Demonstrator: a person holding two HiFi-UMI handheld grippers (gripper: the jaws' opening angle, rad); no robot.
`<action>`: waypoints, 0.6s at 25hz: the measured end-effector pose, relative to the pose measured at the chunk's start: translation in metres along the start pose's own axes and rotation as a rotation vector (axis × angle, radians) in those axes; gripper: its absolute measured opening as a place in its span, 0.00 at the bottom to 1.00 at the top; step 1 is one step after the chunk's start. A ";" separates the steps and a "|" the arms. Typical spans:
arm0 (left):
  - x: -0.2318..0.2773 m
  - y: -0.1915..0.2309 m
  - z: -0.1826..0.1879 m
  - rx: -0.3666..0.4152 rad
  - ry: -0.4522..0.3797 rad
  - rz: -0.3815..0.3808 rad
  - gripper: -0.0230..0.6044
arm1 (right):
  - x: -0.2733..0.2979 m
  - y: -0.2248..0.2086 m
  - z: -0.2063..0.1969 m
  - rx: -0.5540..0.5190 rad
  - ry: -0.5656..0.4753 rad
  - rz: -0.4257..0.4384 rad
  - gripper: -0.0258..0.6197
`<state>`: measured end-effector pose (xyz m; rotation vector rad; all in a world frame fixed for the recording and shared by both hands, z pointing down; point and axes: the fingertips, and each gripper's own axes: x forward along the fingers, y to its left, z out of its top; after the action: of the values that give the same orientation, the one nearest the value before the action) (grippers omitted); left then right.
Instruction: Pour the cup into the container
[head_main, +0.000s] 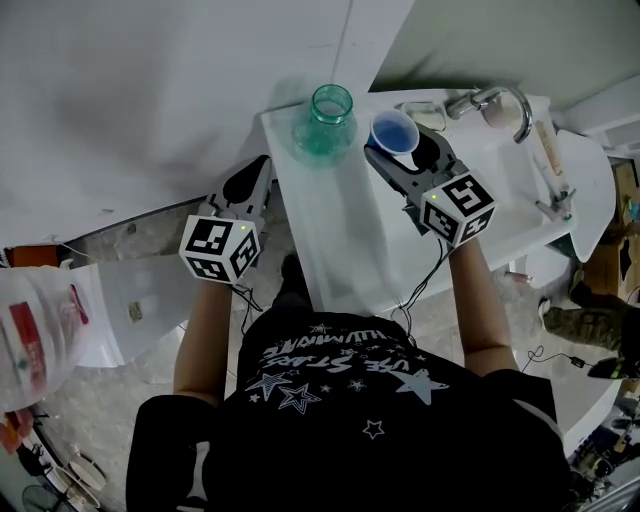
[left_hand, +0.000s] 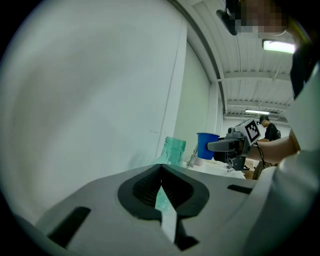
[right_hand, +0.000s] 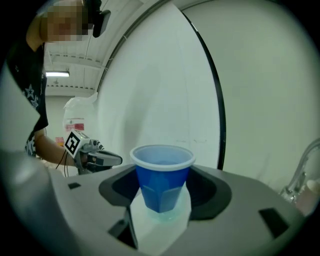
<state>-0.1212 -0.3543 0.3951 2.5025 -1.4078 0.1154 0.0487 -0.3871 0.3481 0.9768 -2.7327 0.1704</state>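
Observation:
A blue cup with a white rim (head_main: 393, 130) stands upright between the jaws of my right gripper (head_main: 405, 150), which is shut on its sides. In the right gripper view the cup (right_hand: 162, 175) fills the space between the dark pads, with the right gripper (right_hand: 162, 182) closed round it. Just left of the cup, a teal glass jar (head_main: 330, 120) with an open mouth rests at the far end of the white table (head_main: 340, 230). My left gripper (head_main: 258, 172) hangs off the table's left side, shut and holding nothing. The left gripper view shows the jar (left_hand: 172, 150) and the cup (left_hand: 206, 145).
A curved metal faucet (head_main: 495, 100) and a sink counter (head_main: 520, 190) lie right of the cup. A white plastic bag (head_main: 40, 330) sits at the lower left. A white wall (head_main: 150, 90) runs close behind the jar. Another person (left_hand: 270, 131) stands far off.

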 end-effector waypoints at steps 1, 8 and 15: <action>0.001 0.001 0.003 0.002 -0.002 -0.005 0.05 | 0.002 -0.002 0.003 -0.007 0.008 -0.002 0.48; 0.013 0.005 0.013 0.009 -0.010 -0.030 0.05 | 0.019 -0.011 0.021 -0.057 0.074 -0.006 0.48; 0.020 0.008 0.018 0.005 -0.023 -0.041 0.05 | 0.031 -0.023 0.028 -0.167 0.178 -0.030 0.47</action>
<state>-0.1187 -0.3802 0.3832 2.5437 -1.3653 0.0826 0.0351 -0.4287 0.3300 0.9090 -2.5234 0.0219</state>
